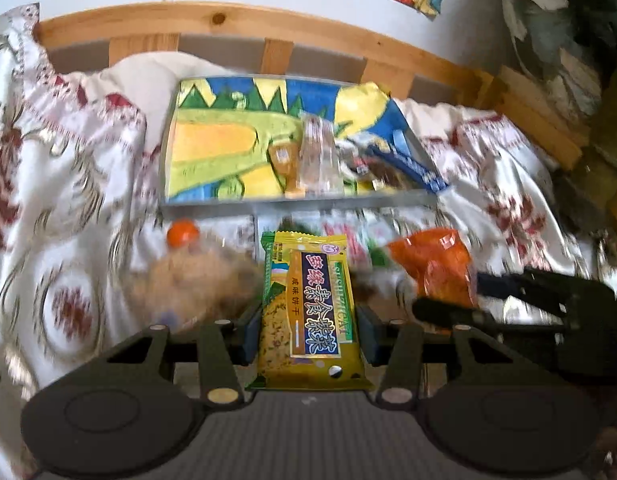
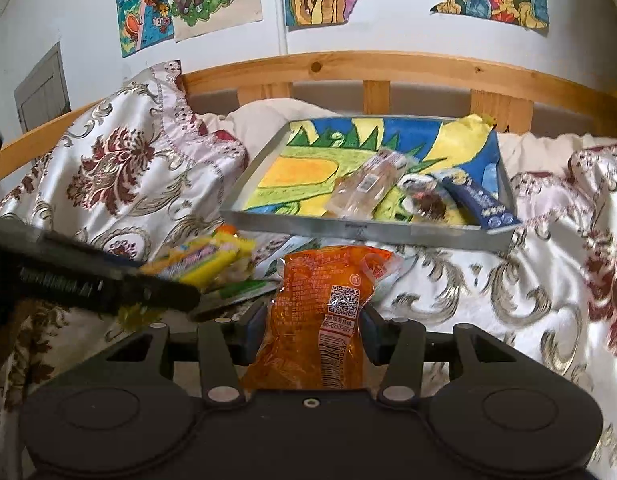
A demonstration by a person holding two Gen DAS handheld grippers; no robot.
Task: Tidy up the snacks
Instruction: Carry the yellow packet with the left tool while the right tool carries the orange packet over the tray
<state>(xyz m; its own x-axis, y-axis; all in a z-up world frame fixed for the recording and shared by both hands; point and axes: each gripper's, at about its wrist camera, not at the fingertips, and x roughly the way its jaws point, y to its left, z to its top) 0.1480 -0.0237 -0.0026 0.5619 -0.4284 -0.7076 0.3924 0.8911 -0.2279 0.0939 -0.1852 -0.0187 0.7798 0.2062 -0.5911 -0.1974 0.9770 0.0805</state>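
My left gripper (image 1: 308,334) is shut on a yellow-green cracker packet (image 1: 308,308) held lengthwise between the pads. My right gripper (image 2: 312,332) is shut on an orange snack pouch (image 2: 324,320) with a QR code. Each shows in the other's view: the orange pouch (image 1: 436,268) at the right, the yellow packet (image 2: 204,260) at the left. Ahead on the bed lies a grey tray (image 1: 300,202) with a colourful drawing inside; the tray (image 2: 348,230) holds a clear packet (image 2: 364,190), a dark round snack (image 2: 424,200) and a blue packet (image 2: 480,200).
A patterned white-and-red bedspread (image 2: 508,280) covers the bed, bunched high at the left (image 2: 120,168). More snacks lie in front of the tray: a brown fluffy pack with an orange cap (image 1: 183,233) and green-white wrappers (image 2: 244,290). A wooden headboard (image 2: 388,68) runs behind.
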